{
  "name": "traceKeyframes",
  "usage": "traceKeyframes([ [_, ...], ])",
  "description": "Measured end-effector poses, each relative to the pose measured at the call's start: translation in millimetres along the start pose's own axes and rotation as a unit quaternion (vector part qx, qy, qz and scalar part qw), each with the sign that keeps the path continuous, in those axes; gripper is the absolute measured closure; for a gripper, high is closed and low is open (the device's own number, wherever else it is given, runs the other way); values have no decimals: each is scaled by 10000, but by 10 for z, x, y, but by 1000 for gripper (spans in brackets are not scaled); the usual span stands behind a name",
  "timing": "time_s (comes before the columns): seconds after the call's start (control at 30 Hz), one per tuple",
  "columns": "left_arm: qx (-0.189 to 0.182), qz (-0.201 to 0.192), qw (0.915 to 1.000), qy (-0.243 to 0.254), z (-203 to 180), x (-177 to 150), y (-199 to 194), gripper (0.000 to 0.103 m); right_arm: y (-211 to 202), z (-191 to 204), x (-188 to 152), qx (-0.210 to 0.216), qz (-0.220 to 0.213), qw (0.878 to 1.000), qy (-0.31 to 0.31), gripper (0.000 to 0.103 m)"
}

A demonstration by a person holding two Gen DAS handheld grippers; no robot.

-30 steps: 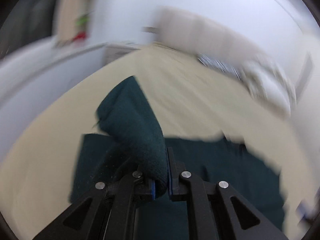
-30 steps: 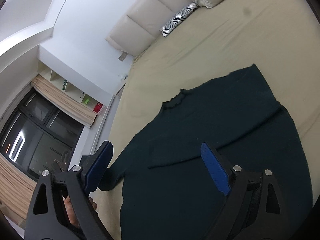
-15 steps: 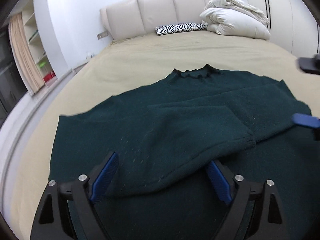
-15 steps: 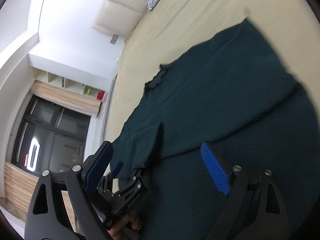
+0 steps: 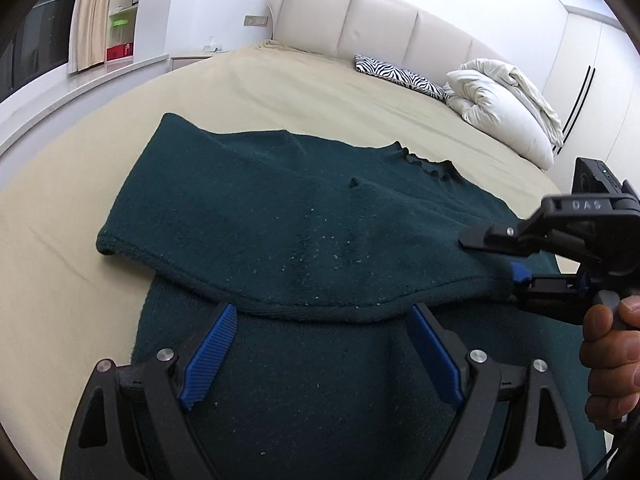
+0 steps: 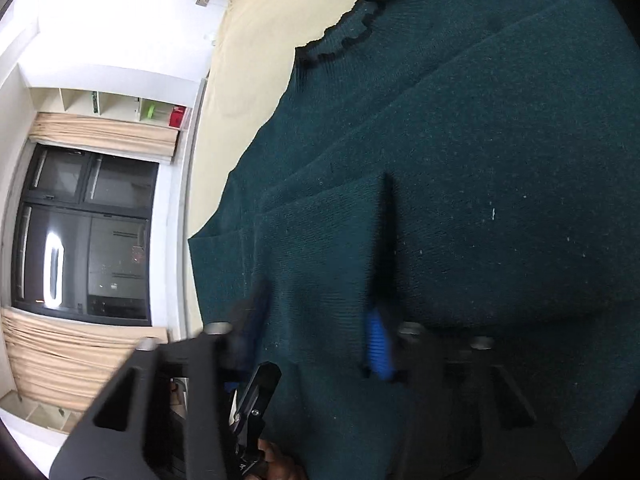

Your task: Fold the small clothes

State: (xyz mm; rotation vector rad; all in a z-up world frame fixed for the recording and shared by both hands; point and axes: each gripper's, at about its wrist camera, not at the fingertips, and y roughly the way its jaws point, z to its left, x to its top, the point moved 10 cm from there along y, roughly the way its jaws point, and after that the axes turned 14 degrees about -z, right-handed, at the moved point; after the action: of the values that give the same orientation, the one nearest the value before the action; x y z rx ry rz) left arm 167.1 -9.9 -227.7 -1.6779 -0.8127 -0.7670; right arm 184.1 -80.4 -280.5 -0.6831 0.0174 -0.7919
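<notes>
Beige bed carries a dark green sweater spread flat, sleeves folded across its chest. The left gripper hovers above its lower part, jaws wide apart and empty. The right gripper meets a sleeve cuff; grip unclear.

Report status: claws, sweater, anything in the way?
Left claw open, empty, over sweater. Right claw straddling sleeve end, grip unconfirmed. Both sleeves folded across chest. Bed ahead unobstructed.
</notes>
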Motion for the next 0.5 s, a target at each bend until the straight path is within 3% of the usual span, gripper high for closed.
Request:
traceKeyframes([
  [0.07,-8,-19,10000,-66,23,-4,-22,14,-58,9,25,-144,-75,9996,-234,96],
  [0.27,22,64,9996,-285,138,-94,-169,14,-381,119,311,-379,-426,9936,-976,96],
  [0.5,82,-5,9997,-232,151,-176,-329,14,-728,-394,828,-1204,-741,9835,-1128,96],
])
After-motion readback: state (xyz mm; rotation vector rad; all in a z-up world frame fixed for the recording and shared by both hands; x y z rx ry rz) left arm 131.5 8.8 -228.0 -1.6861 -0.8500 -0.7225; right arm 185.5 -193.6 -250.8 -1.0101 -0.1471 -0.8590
